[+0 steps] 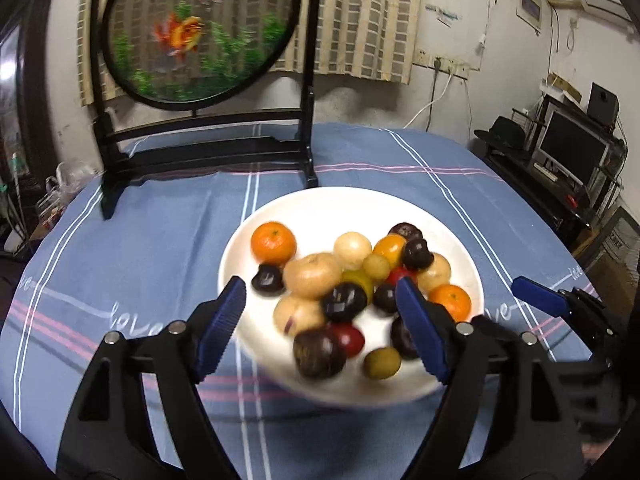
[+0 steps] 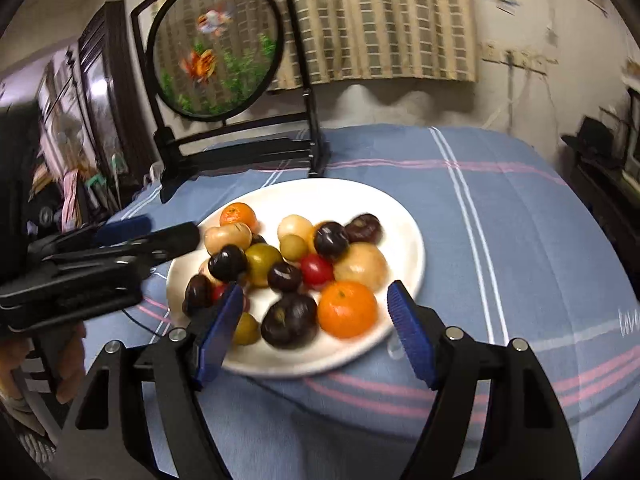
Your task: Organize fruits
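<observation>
Left gripper (image 1: 320, 300): fingers spread wide, nothing pinched, hovering over near edge of white plate (image 1: 248, 236). Fruits (image 1: 348, 276) all heaped on plate, mixed: oranges, dark plums, pale and green ones, red tomatoes. None visible on blue tablecloth (image 1: 140, 248). Right gripper (image 2: 314, 304): fingers spread, empty, over near rim. Fits gathered-on-plate done, or sorting-by-kind pending; cannot tell which.
</observation>
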`<state>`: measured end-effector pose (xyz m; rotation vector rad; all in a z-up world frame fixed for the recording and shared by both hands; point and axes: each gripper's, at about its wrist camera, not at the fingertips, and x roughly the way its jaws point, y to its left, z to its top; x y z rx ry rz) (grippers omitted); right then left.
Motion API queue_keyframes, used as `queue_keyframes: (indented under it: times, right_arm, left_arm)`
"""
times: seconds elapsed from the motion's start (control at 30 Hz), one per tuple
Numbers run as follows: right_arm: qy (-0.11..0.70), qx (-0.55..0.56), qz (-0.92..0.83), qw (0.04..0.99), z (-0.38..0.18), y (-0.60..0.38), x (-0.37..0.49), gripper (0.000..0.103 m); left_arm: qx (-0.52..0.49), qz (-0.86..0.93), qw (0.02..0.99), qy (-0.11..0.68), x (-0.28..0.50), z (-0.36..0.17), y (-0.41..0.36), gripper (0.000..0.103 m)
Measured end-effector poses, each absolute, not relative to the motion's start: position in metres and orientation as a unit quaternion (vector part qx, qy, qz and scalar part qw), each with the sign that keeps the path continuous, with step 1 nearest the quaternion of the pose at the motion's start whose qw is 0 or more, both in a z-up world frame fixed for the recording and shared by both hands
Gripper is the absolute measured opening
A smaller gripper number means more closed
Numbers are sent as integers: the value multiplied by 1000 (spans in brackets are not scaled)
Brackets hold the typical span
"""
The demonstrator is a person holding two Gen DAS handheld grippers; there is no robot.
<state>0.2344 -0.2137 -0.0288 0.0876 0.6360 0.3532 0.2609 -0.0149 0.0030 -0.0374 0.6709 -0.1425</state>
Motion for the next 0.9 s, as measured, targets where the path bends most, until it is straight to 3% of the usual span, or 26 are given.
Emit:
queue_keyframes:
  times: [0.27, 0.3, 0.37, 0.53, 0.9]
  right_arm:
    - [322, 100, 159, 928, -37, -231, 181, 76]
    - [322, 98, 158, 929, -37, -230, 176, 79]
    - [318, 91, 149, 932, -37, -228, 165, 94]
    - [307, 68, 140, 939, -37, -222, 144, 96]
    - [302, 8, 120, 946, -39, -205, 142, 102]
  left_arm:
    - [-9, -39, 945, 326, 176, -21, -6, 88]
    - [-8, -35, 945, 325, 169, -23, -6, 89]
    - [-8, -27, 948, 318, 153, -25, -4, 90]
    - [0, -10, 954, 299, 137, -24, -4, 98]
    - [21, 2, 954, 298, 138, -25, -10, 101]
